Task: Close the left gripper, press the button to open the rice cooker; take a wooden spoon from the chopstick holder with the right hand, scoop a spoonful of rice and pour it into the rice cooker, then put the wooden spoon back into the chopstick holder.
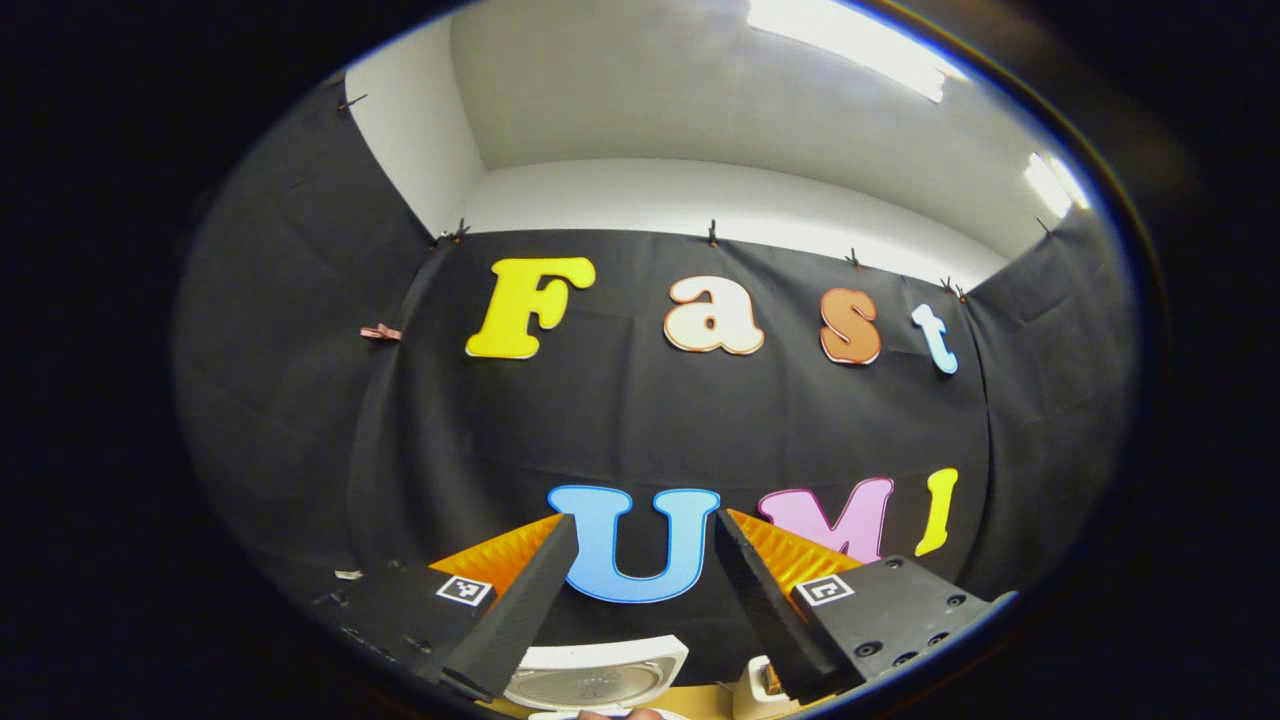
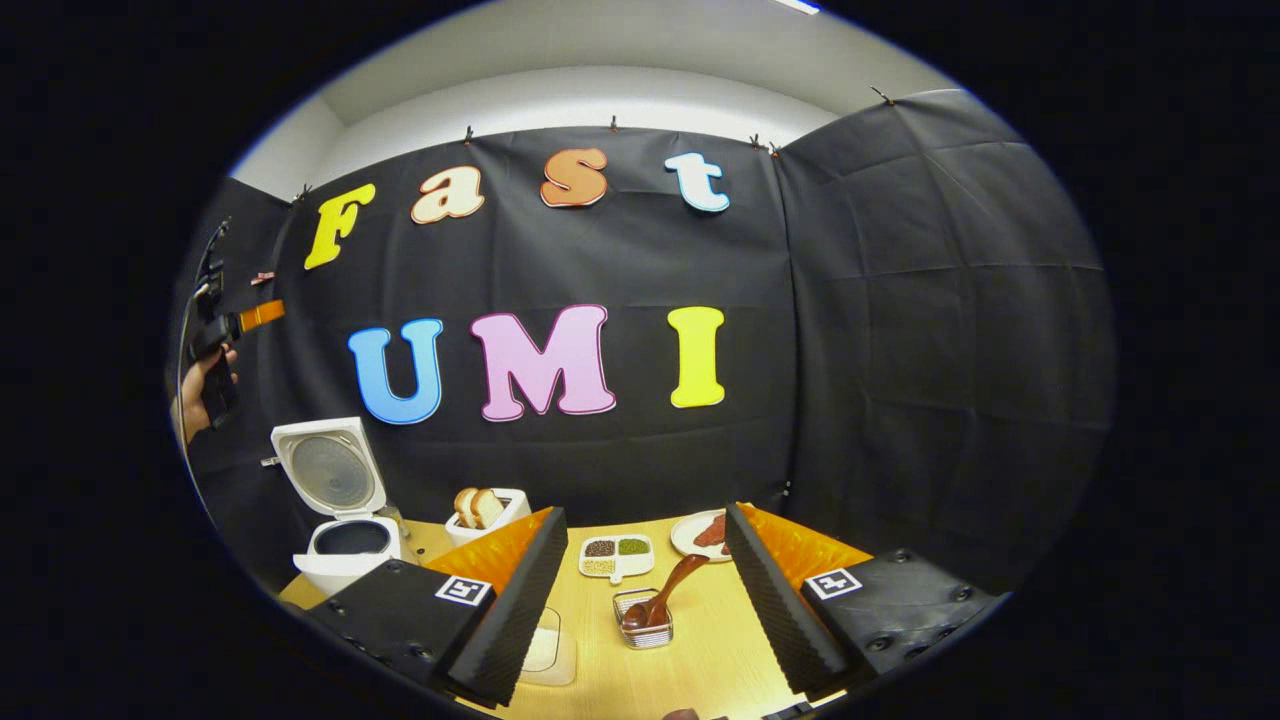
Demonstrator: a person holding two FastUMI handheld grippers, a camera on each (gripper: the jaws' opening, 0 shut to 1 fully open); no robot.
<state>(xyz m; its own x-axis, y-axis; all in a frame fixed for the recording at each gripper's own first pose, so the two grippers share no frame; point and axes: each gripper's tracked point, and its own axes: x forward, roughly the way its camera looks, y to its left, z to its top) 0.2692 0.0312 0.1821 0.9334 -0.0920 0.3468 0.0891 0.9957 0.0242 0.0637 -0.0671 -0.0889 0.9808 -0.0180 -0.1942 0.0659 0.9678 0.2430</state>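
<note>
Wooden table (image 2: 700, 640), rice cooker (image 2: 340, 520) open, spoon (image 2: 665, 592) in holder (image 2: 645, 620)

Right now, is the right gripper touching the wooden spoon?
Apart. The right gripper view shows the right gripper open, with bare table between its fingers and the wooden spoon, which stands in its holder.

Bright ceiling lights (image 1: 850, 45) glare white at the top of the left gripper view; the booth below stays dim. Both views bend strongly toward the edges, and the table (image 2: 700, 640) is evenly lit, sharp, shadows faint
</note>
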